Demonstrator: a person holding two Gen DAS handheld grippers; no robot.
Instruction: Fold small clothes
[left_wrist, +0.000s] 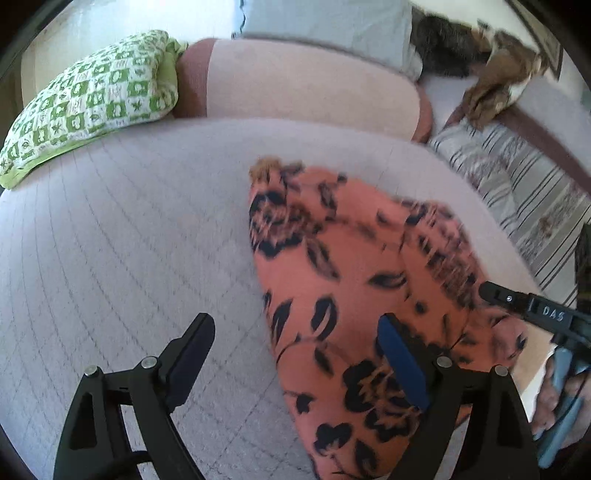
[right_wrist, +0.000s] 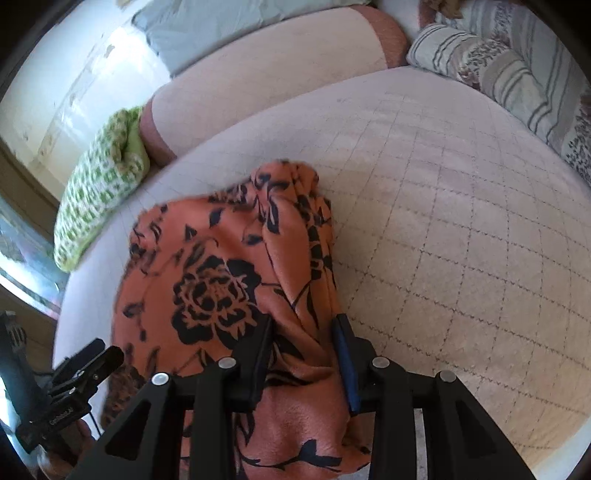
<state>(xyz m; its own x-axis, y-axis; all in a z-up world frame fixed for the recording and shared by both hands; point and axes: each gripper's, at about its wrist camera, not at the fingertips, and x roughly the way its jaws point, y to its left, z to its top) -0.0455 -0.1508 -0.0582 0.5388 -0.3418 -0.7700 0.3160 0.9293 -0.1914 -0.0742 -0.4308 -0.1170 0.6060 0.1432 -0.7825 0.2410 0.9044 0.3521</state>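
Observation:
An orange garment with a black flower print (left_wrist: 332, 280) lies bunched on the pale quilted bed cover (left_wrist: 129, 240). My left gripper (left_wrist: 295, 350) is open; its right finger (left_wrist: 402, 362) rests over the cloth and its left finger hangs over bare cover. My right gripper (right_wrist: 304, 354) is shut on a thick fold of the garment (right_wrist: 221, 273), which bulges between and over the fingers. The right gripper's tip also shows in the left wrist view (left_wrist: 517, 299) at the garment's right edge. The left gripper shows in the right wrist view (right_wrist: 85, 369) at lower left.
A green and white patterned pillow (left_wrist: 88, 99) lies at the far left of the bed. A pink bolster (left_wrist: 303, 85) runs along the back. Striped floral bedding (left_wrist: 517, 184) lies at the right, brown clothes (left_wrist: 495, 85) behind it.

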